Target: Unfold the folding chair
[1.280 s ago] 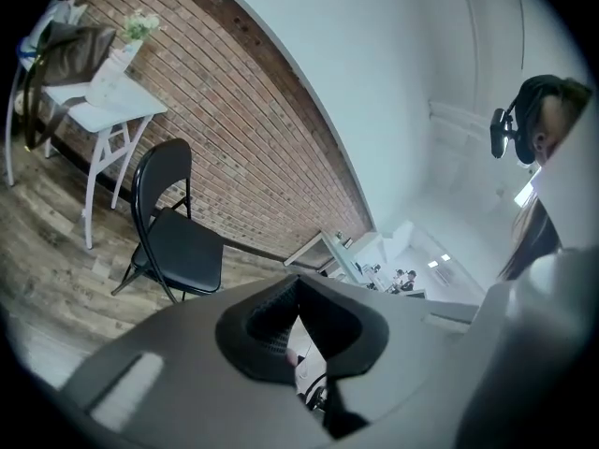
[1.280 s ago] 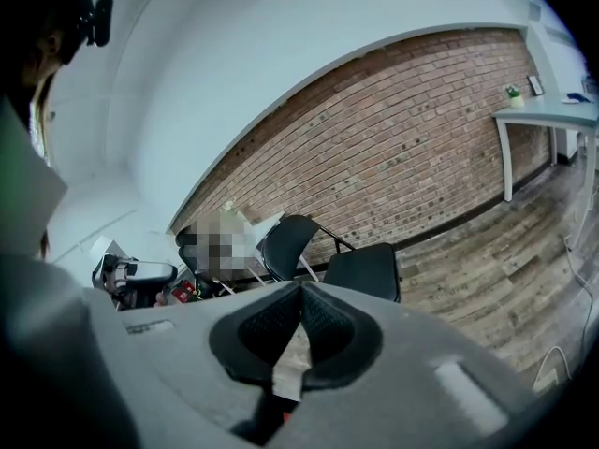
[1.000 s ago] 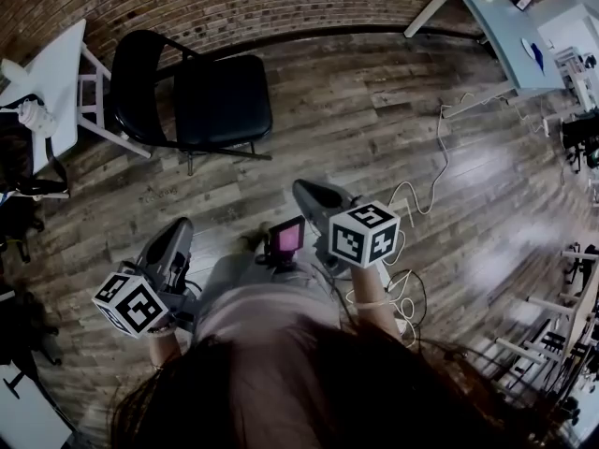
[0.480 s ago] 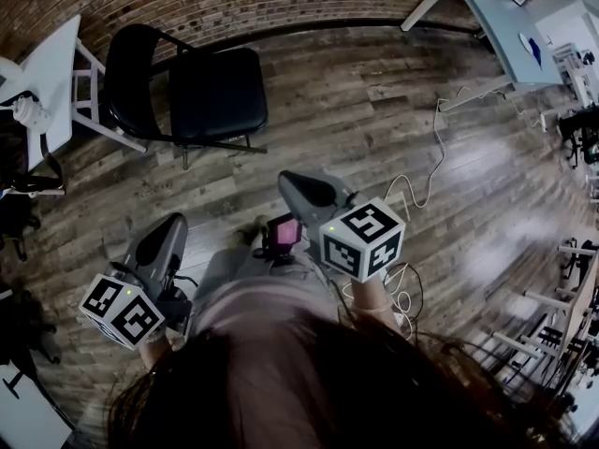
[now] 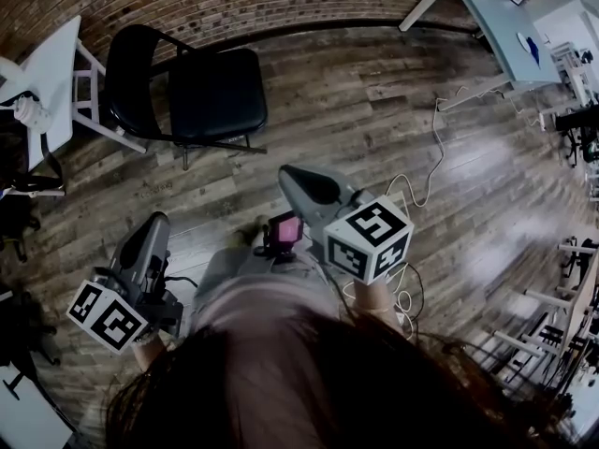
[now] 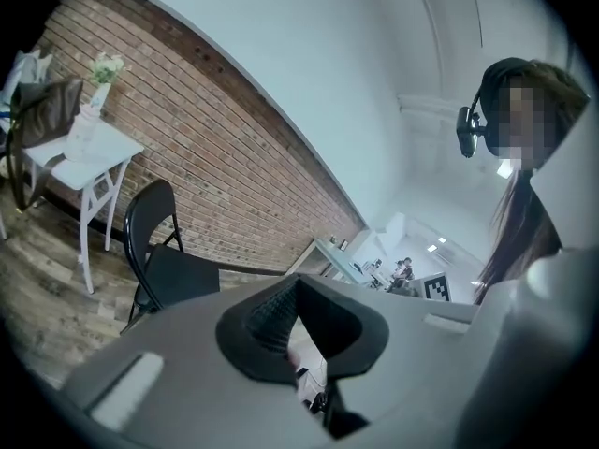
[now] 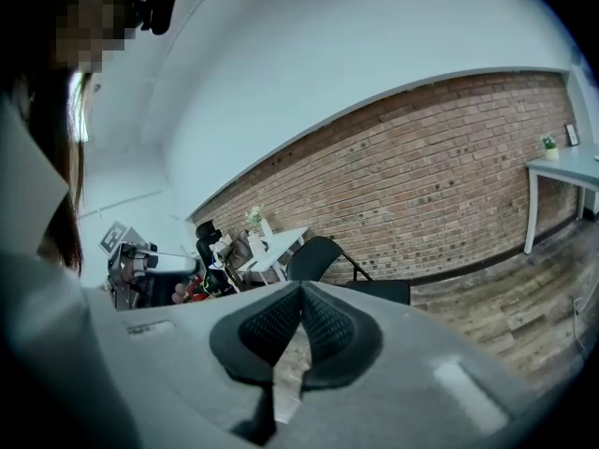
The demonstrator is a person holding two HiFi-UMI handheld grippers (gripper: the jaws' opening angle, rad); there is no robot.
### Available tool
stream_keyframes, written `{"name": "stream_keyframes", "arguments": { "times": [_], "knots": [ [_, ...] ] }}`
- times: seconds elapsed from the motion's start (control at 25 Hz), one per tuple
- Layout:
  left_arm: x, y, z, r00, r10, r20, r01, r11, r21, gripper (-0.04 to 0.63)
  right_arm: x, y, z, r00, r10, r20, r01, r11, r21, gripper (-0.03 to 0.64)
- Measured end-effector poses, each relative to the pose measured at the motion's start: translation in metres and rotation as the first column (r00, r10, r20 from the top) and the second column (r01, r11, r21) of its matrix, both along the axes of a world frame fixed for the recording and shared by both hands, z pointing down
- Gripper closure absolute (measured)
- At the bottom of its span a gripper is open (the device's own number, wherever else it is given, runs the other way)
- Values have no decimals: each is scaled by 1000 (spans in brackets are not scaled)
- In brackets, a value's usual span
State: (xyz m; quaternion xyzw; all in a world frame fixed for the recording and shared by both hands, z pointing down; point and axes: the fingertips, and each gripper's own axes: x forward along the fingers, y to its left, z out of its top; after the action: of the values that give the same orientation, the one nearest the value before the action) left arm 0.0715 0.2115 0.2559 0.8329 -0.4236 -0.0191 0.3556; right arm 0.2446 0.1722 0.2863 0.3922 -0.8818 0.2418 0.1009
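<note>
Two grey hand-held tongs sit nearest, low in front of the person; the left gripper (image 6: 298, 293) has its black ribbed pads pressed together w/ nothing betw. them; the right gripper (image 7: 299, 299) is likewise closed tight & empty; each carries a white cube w/ black square markers at its rear, left cube (image 5: 106, 316), right cube (image 5: 367, 238); betw. the two hangs a small device w/ a pink screen (image 5: 285, 230). Beyond them lies the dark wood-plank floor (image 5: 374, 110), w/ a thin white cable (image 5: 435, 157) looping across it at right. Further out, well apart from both grippers, the black folding chair (image 5: 211, 96) stands open on its legs, seat down & flat, backrest upright; just beside its back is a small white side table (image 5: 56, 73). At far right stands a pale long-legged table (image 5: 501, 31); behind everything runs the red brick wall (image 5: 234, 3).
</note>
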Motion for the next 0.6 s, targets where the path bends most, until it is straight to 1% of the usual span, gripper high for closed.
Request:
{"name": "stream_keyframes", "arguments": {
  "times": [0.12, 0.24, 0.32, 0.4, 0.44, 0.48, 0.6],
  "knots": [
    [0, 0, -2, 1000, -8, -6, 8, 1000, 1, 598, 2, 1, 0, 1000, 5, 4, -5, 1000, -7, 623],
    [3, 1, -3, 1000, 11, -26, -11, 1000, 12, 598, 4, 1, 2, 1000, 13, 9, -13, 1000, -12, 623],
    [9, 3, -5, 997, 45, -68, -44, 999, 14, 598, 6, 1, 2, 1000, 19, 14, -18, 1000, -14, 623],
    [15, 6, -8, 988, 86, -128, -84, 996, 22, 598, 7, 1, 3, 1000, 23, 14, -23, 1000, -16, 623],
    [17, 7, -9, 984, 106, -146, -102, 994, 31, 598, 7, 1, 3, 1000, 24, 13, -24, 1000, -16, 623],
    [20, 9, -10, 981, 124, -150, -119, 992, 41, 598, 7, 1, 3, 1000, 25, 13, -25, 1000, -16, 623],
    [26, 12, -8, 979, 160, -122, -155, 987, 52, 598, 7, 2, 4, 1000, 25, 16, -24, 1000, -15, 623]
  ]
}}
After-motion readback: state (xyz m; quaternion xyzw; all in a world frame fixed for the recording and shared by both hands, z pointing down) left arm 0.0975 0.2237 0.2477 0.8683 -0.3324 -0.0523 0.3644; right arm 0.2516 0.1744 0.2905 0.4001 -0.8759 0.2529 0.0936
